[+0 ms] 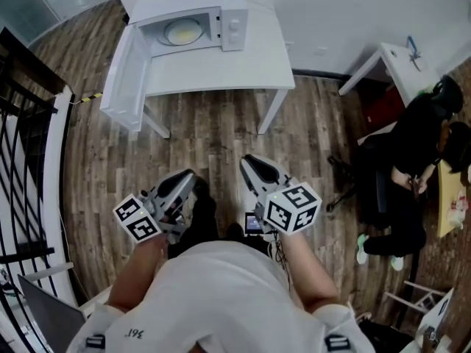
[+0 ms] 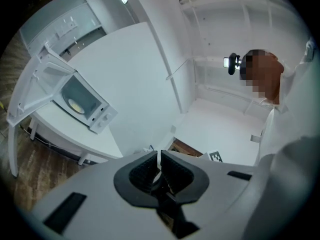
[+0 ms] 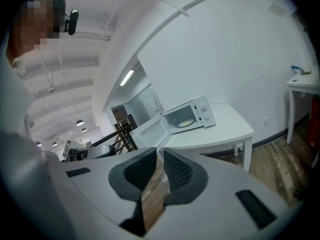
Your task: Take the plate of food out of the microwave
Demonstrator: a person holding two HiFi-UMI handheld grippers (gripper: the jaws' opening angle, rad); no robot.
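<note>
Round pale plate (image 1: 182, 31) of yellow food, inside open-doored white microwave (image 1: 234, 29); left gripper (image 1: 181, 185), right gripper (image 1: 257, 170) well short of it, jaws together, empty

One white microwave (image 1: 193, 29) with one open door (image 1: 125, 79) is pictured, and one plate of food (image 1: 183, 31) is counted inside it. Two round knobs (image 1: 235, 25) are seen on its panel. Two white tables are shown: the microwave table (image 1: 250, 68) and a side table (image 1: 394, 61). Two handheld grippers are in view, the left gripper (image 1: 190, 176) and the right gripper (image 1: 249, 162), each fitted with one marker cube (image 1: 137, 218), two cubes in all. One seated person (image 1: 419, 145) is seen at the right.
</note>
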